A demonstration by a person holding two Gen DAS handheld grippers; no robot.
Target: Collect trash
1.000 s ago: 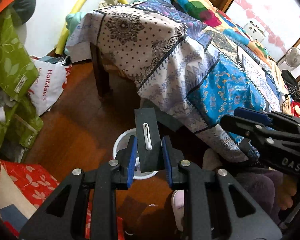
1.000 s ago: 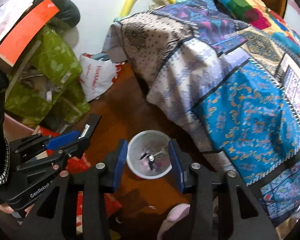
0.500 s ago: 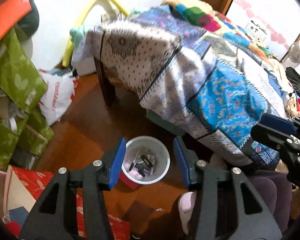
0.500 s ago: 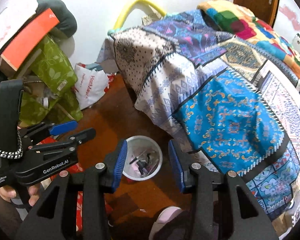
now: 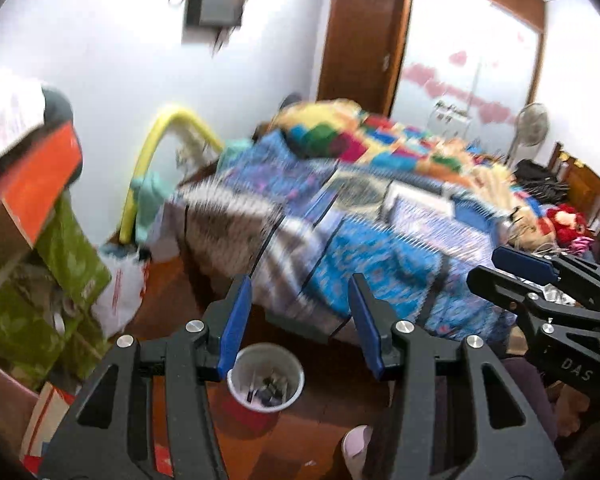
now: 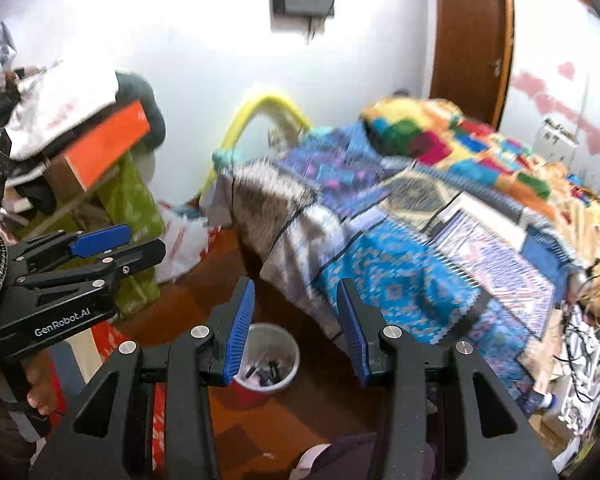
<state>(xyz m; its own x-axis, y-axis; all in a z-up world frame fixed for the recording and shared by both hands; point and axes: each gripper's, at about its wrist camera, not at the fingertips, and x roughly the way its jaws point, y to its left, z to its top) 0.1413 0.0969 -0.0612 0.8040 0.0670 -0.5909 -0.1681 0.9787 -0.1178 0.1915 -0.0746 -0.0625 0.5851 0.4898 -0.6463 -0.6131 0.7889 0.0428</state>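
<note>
1. Trash first: whatever I'm collecting goes in the little white bin (image 5: 265, 376) on the wood floor (image 5: 172, 300), just off the corner of the bed (image 5: 364, 240). It sits low between my two sets of blue pads in both wrist views.
2. What's in it so far: a few small dark bits and a pale scrap at the bottom, from what I can make out. It's far from full. The views are blurry, so I can't name the pieces.
3. Left gripper (image 5: 298, 322): the jaws have just been opening and now stand apart with nothing between them, only the bin showing through the gap. So that load looks dropped off.
4. Right gripper (image 6: 296, 326): jaws parted about the same, pads bare, not carrying anything either. It shows at the right edge of the left view too.
5. Both tools hang well above the bin, angled down over it.
6. What's left: honestly hard to say. I can't spot an obvious loose piece on the open floor or on the quilt. There's a heap of green bags (image 5: 48, 292) and a white plastic bag (image 5: 122, 292) by the wall, but that could be storage, not trash.
7. My guess is one drop is done and I need to look around the room for the next bit.
</note>
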